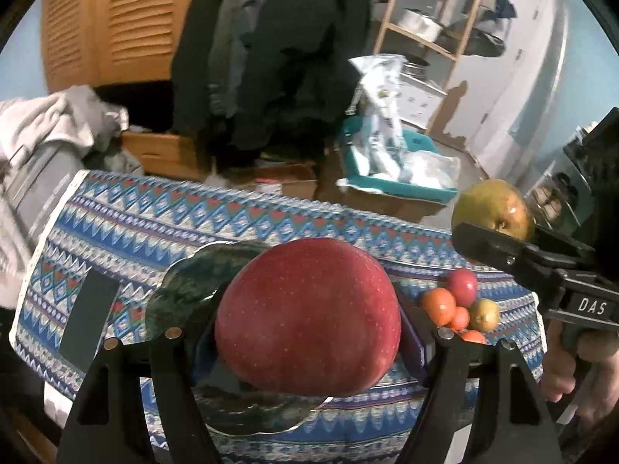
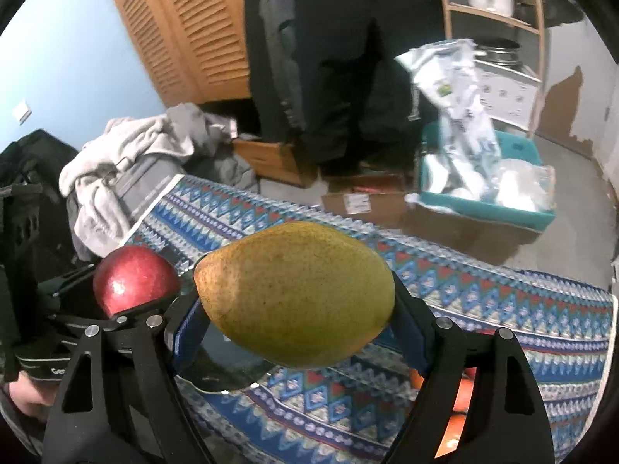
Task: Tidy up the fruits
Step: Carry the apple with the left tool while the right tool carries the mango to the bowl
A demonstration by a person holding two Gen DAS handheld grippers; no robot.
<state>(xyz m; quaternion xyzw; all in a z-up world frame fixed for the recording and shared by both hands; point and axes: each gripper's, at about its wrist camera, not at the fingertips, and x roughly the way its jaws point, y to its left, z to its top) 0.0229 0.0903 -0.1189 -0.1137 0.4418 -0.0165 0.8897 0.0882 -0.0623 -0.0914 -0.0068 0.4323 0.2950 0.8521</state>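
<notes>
My left gripper [image 1: 307, 324] is shut on a big red apple [image 1: 307, 315], held above a dark green glass plate [image 1: 193, 282] on the patterned tablecloth. My right gripper [image 2: 298, 305] is shut on a yellow-green pear [image 2: 296, 294], its pads pressing both ends. In the left wrist view the pear [image 1: 493, 205] appears at the right, clamped in the other gripper with a hand below it. In the right wrist view the apple [image 2: 133, 282] shows at the left, and the plate [image 2: 224, 363] lies under the pear. A small pile of fruit [image 1: 460, 305], orange, red and yellowish, rests on the cloth to the right.
The blue, white and red patterned tablecloth [image 1: 154, 224] covers the table. A dark flat rectangle [image 1: 91, 311] lies on its left side. Beyond the far edge stand a person in dark clothes [image 1: 271, 58], cardboard boxes, a teal bin [image 1: 394, 181] with plastic bags and piled laundry [image 1: 50, 123].
</notes>
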